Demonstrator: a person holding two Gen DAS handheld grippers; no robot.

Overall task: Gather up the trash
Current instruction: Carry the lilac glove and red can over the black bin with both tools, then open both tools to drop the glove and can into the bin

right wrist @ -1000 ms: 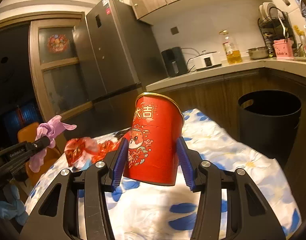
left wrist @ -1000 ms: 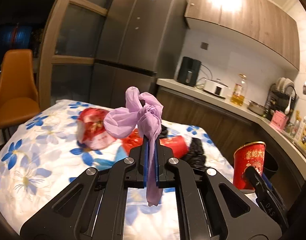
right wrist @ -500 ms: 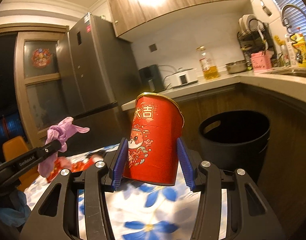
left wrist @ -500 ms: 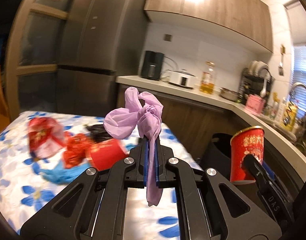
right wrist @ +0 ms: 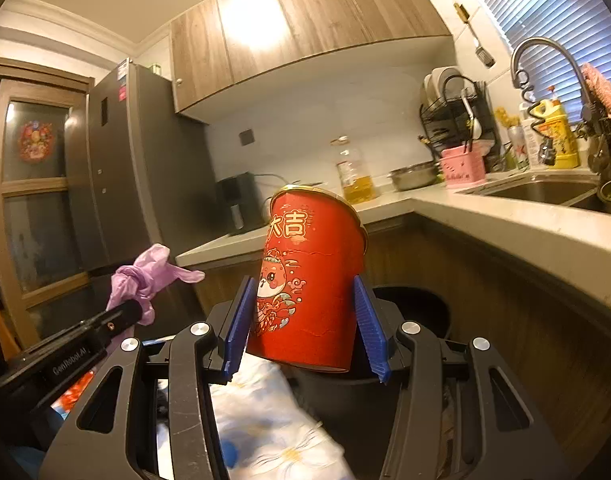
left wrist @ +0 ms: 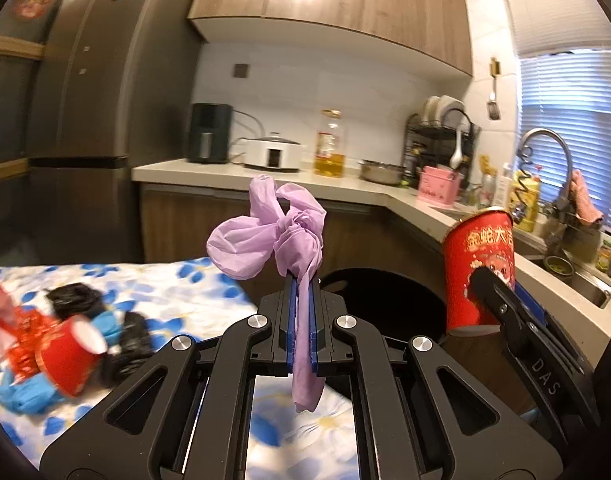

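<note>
My left gripper is shut on a knotted purple glove, held in the air above the table edge; the glove also shows in the right wrist view. My right gripper is shut on a tall red paper cup, upright, held above the black trash bin. The cup shows at the right of the left wrist view, with the bin below and between both grippers. More trash lies on the floral tablecloth: a red cup on its side, black bags, blue gloves, red wrappers.
A kitchen counter wraps behind and right of the bin, with an oil bottle, cooker, pot, dish rack and sink. A grey fridge stands at the left. The table's right edge ends beside the bin.
Both grippers have swung right, away from the table's middle, toward the bin. The bin now sits directly under the red cup. Both holds are unchanged.
</note>
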